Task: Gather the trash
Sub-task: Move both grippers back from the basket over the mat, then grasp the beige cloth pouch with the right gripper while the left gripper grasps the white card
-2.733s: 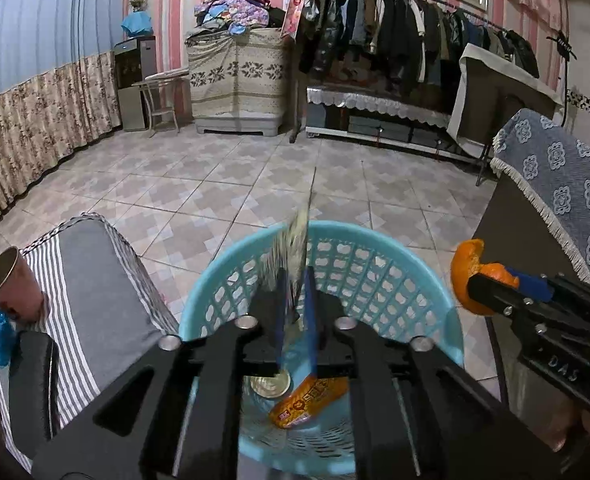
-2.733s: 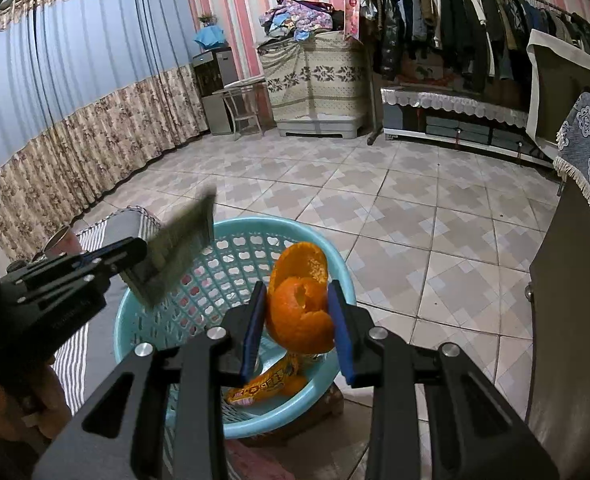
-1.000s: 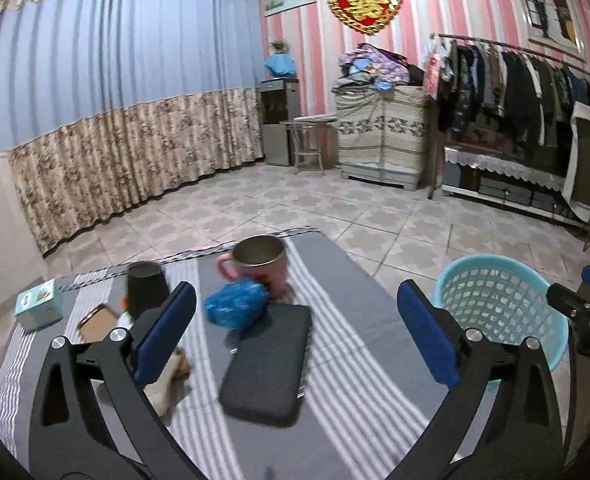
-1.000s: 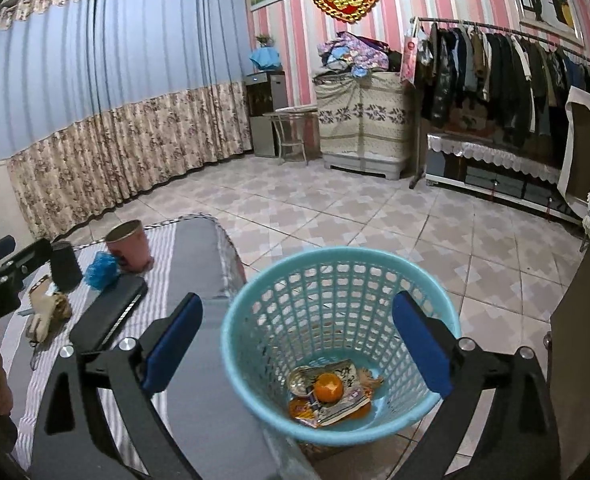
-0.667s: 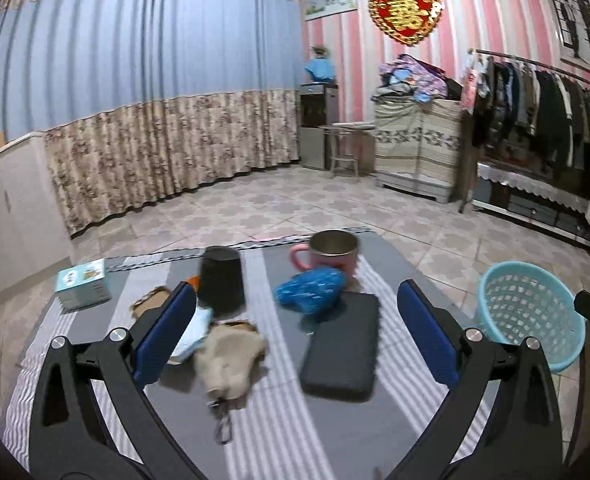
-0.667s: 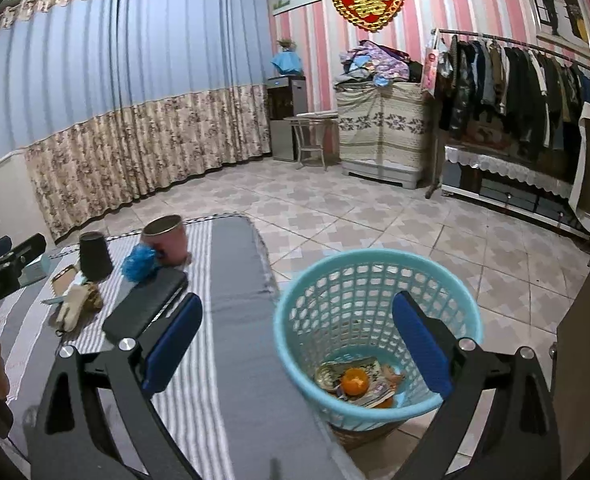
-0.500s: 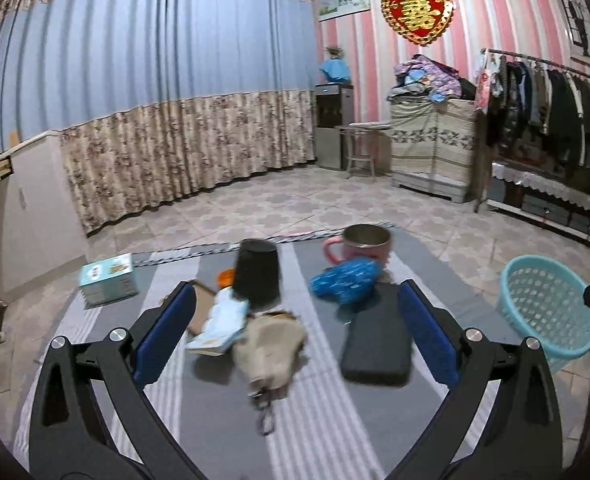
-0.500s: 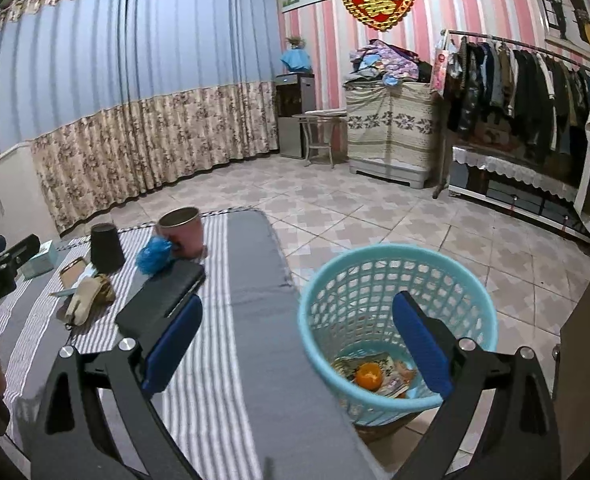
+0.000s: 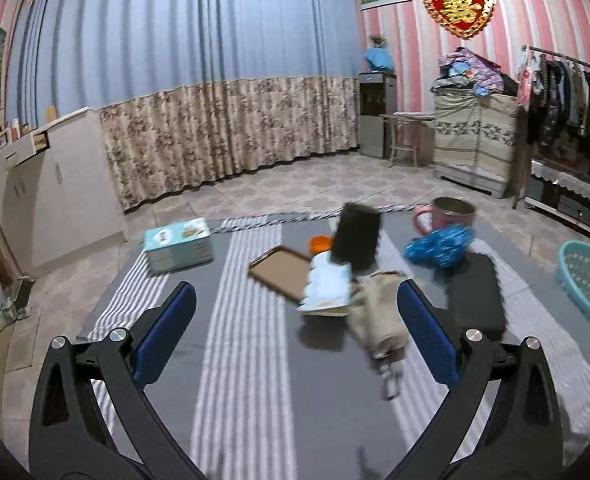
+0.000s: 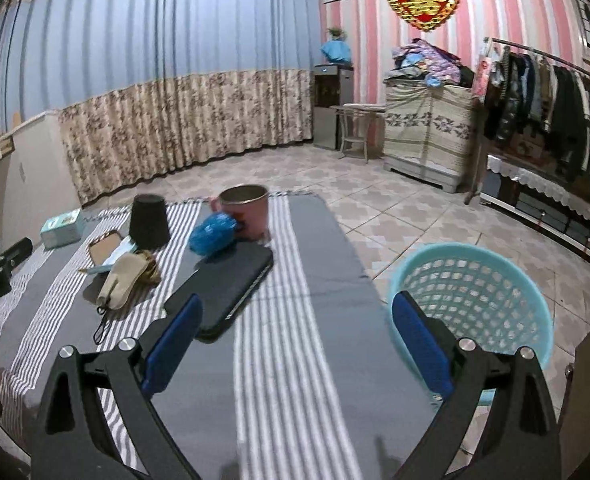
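Note:
My left gripper [image 9: 295, 328] hangs open and empty above the striped grey cloth [image 9: 247, 360]. Ahead of it lie a crumpled blue wrapper [image 9: 439, 246], a white and blue packet [image 9: 329, 284], a piece of orange peel [image 9: 319, 243] and a flat cardboard piece [image 9: 281, 274]. My right gripper [image 10: 295, 336] is open and empty too, over the cloth's near right part. The light blue trash basket [image 10: 475, 292] stands on the floor to its right; its contents are hidden here. The blue wrapper [image 10: 213, 234] leans against the pink mug [image 10: 247, 212].
On the cloth also sit an upturned black cup [image 9: 357, 240], a black flat case [image 9: 475, 296], a beige pouch with a strap [image 9: 379, 320] and a small teal box [image 9: 179, 244]. White cabinets [image 9: 47, 184] stand at the left. A clothes rack [image 10: 555, 112] lines the right wall.
Both grippers let go of the wrapper and orange peel over the basket, opened, and swung left from the basket to above the cloth. The left view keeps panning left.

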Available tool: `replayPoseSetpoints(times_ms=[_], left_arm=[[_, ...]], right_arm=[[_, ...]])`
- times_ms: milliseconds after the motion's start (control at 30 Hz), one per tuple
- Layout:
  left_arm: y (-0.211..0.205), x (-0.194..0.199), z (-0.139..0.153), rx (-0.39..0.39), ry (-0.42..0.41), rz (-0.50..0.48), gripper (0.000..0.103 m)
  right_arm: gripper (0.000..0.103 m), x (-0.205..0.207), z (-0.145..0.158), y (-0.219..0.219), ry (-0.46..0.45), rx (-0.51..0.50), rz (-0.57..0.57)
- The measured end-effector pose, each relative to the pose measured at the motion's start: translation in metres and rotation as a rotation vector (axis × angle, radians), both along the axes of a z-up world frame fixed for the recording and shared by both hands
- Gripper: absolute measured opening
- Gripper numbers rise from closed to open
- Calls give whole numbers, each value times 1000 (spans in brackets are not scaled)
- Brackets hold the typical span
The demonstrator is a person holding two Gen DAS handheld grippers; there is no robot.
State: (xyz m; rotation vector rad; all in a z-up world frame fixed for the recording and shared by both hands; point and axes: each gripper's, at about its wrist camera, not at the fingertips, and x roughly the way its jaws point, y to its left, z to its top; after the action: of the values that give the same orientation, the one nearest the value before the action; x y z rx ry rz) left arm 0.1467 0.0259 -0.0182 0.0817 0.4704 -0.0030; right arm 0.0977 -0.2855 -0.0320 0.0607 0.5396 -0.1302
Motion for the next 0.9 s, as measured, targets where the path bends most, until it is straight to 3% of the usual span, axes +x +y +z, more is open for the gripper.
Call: replayPoseSetpoints(times_ms=[300, 667, 900], left_arm=[[51, 21, -25, -12, 68, 52, 97], [82, 43, -36, 1, 75, 87, 97], [102, 53, -37, -44, 79, 97, 97]], right_arm=[[94, 31, -17, 45, 42, -16, 57], [94, 72, -28, 99, 90, -22, 117], [94, 100, -41, 135, 152, -17, 154]])
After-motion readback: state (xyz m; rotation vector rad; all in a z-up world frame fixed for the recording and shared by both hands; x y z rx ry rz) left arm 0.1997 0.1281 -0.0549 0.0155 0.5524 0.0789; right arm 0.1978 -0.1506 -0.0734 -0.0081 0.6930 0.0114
